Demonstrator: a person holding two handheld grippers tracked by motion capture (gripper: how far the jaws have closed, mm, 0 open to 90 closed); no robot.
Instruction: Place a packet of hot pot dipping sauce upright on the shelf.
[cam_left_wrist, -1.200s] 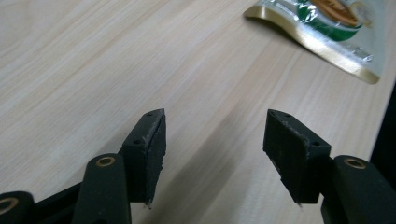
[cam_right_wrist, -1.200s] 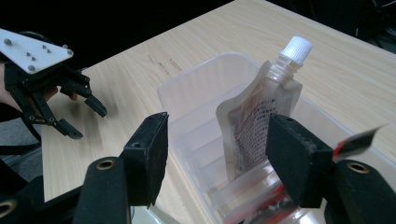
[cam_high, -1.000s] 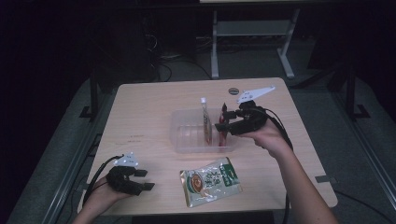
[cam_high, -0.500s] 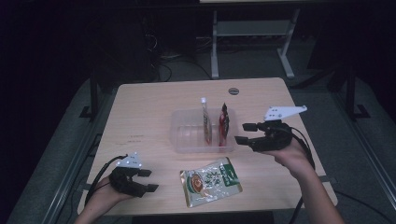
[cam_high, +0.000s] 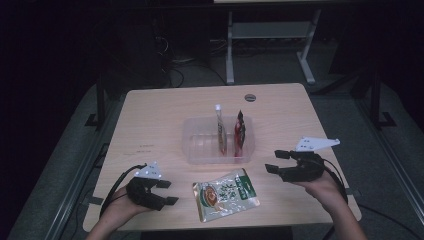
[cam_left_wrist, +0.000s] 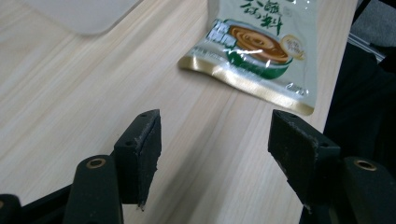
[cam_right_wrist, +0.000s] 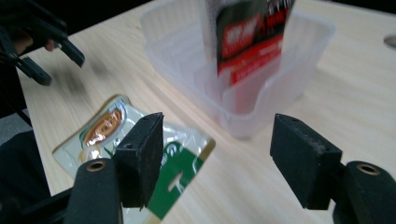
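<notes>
From above my table (cam_high: 150, 125) sits in a dim pool of light, the room around it near black and grainy. My left claw's camera sees brightly, with glare on the green sauce packet (cam_left_wrist: 261, 42). My right claw's camera blurs the other gripper (cam_right_wrist: 42, 42) and the clear tray (cam_right_wrist: 261, 93).

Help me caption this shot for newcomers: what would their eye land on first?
Probably the clear plastic bin at mid-table, with a pale packet and a red packet standing upright in its right end. Next, the green-and-white snack pouch lying flat near the front edge, between the left tool and the right tool, both open and empty.
</notes>
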